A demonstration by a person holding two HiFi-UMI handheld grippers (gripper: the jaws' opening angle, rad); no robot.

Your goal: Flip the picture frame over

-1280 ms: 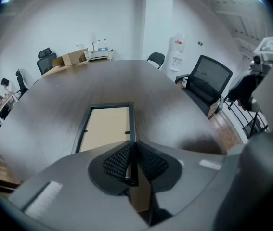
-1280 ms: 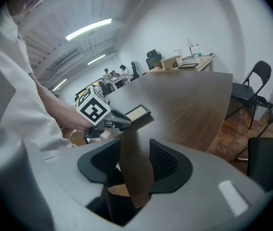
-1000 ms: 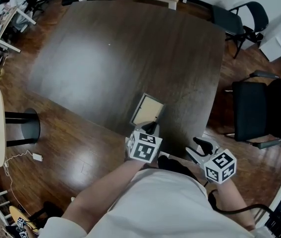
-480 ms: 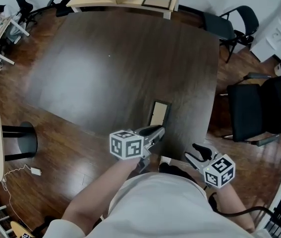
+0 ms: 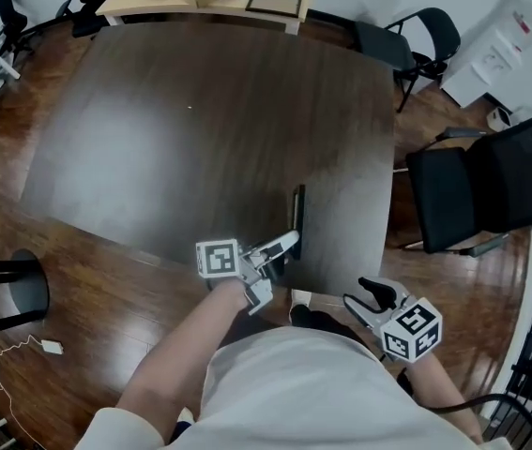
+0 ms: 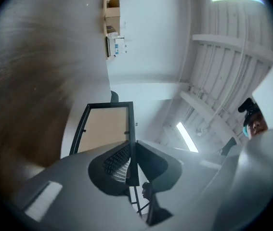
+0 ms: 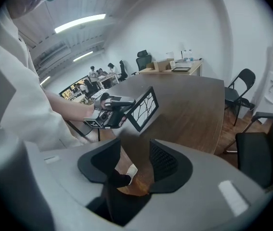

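Head view: picture frame [image 5: 297, 216] stands on edge at the 5 o'clock side of the counter [image 5: 200, 129].
Left gripper [image 5: 284, 247] is clamped on the frame's near rim. Right gripper [image 5: 364, 298], jaws apart and empty, sits off the counter at 4 o'clock from it.

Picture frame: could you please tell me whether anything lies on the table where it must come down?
Nothing visible does: the table is bare either side of the picture frame in the left gripper.
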